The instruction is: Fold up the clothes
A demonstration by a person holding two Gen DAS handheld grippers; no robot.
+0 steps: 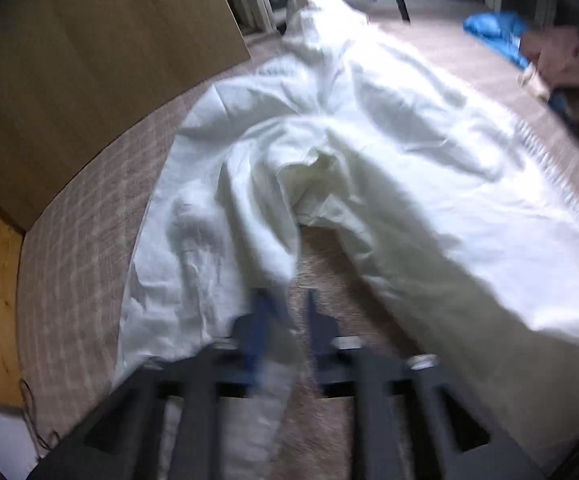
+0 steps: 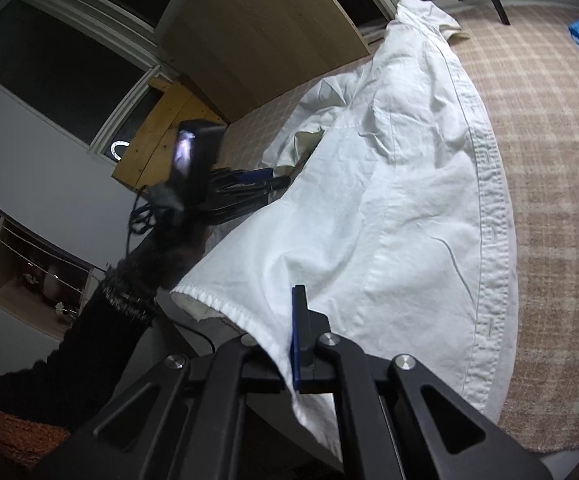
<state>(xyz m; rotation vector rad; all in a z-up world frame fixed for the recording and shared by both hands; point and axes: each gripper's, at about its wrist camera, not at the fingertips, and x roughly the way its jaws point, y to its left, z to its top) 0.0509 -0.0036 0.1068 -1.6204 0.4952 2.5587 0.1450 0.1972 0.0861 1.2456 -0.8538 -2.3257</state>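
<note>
Folding has barely begun: the white shirt [image 2: 409, 200] lies rumpled on the rug [image 2: 549, 160]. Right tongs [image 2: 289, 340] grip its hem; left tongs [image 1: 285, 320] are closed on a fold of it.

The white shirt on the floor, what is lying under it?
Under the white shirt lies a checked beige rug, visible around it and in a gap between folds. Whatever else the cloth covers cannot be seen.

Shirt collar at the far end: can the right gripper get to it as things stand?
Probably not yet: the right gripper is shut on the near hem of the white shirt and must let go first. Otherwise the way looks free; nothing lies on the shirt before the collar.
</note>
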